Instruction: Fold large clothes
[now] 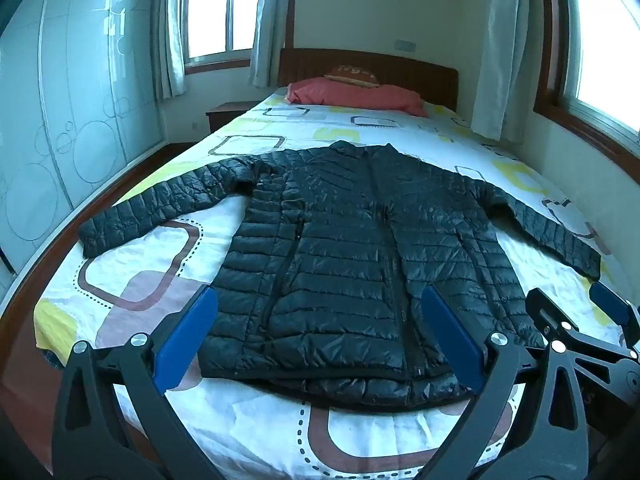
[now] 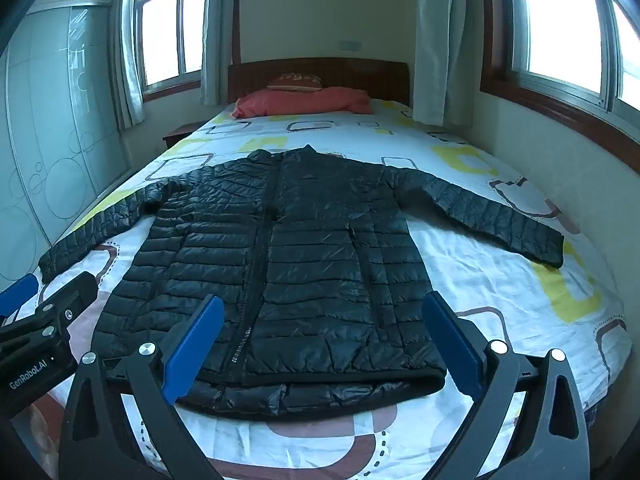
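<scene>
- Left wrist view: one black quilted jacket (image 1: 352,248) lies flat and zipped on the bed (image 1: 132,264), collar far, hem near, both sleeves spread out to left and right.
- The left tool (image 1: 320,340) hangs above the near hem with its blue fingers (image 1: 188,340) spread wide, holding nothing; the right tool (image 1: 580,320) shows at the right edge, also apart from the cloth.
- One red pillow (image 1: 356,96) and one brown cushion (image 1: 352,74) sit at the far headboard, well apart from the jacket.
- Right wrist view: the same single jacket (image 2: 296,256) fills the middle of the bed (image 2: 500,280); the right tool (image 2: 324,344) hovers over the hem, fingers (image 2: 452,344) wide and empty, with the left tool (image 2: 44,320) at the left edge.
- Count: one jacket, two sleeves, two tools, two windows.
- Folding appears not yet begun. A likely good start is a sleeve: pinch near the cuff (image 2: 548,248), lift just clear, and lay it across the chest without dragging the slippery body. Puffy fill may spring back, so press each fold flat.
</scene>
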